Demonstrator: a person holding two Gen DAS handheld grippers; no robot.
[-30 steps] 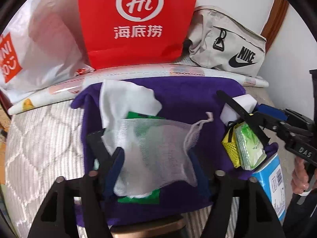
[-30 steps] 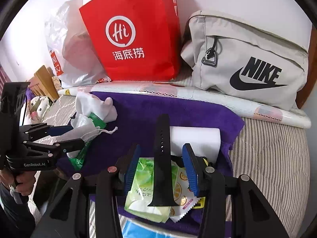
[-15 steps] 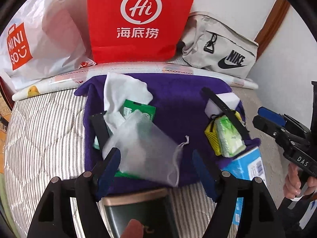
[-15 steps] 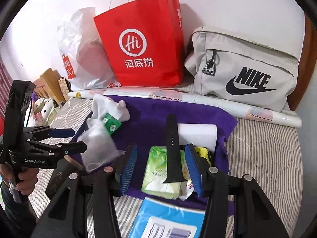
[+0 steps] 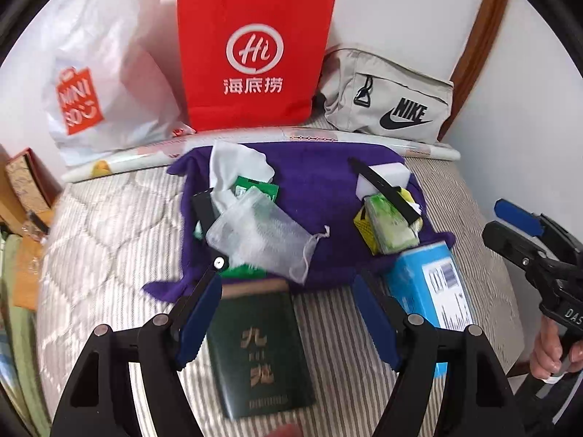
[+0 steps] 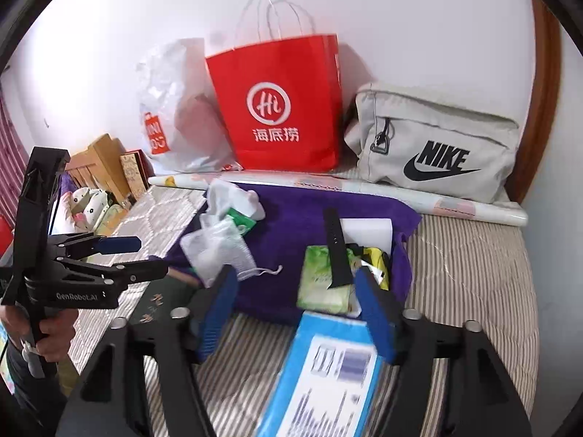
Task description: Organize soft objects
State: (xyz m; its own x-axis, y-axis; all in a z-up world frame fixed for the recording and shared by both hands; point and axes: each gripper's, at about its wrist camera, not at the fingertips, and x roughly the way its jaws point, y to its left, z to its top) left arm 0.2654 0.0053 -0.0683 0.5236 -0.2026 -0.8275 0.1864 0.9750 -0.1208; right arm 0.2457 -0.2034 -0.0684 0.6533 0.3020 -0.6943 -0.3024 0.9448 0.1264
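Mesh pouch (image 5: 260,233) lying on purple cloth (image 5: 317,189) on the bed (image 5: 109,240), left hand-held gripper (image 5: 288,318) hovering wide and empty, right hand-held gripper (image 6: 297,313) just opening, holding nothing.

Black-framed left claw (image 5: 288,318), blue pads, silver screws, white "GenRobot.AI" lettering, right claw (image 6: 297,309) alike
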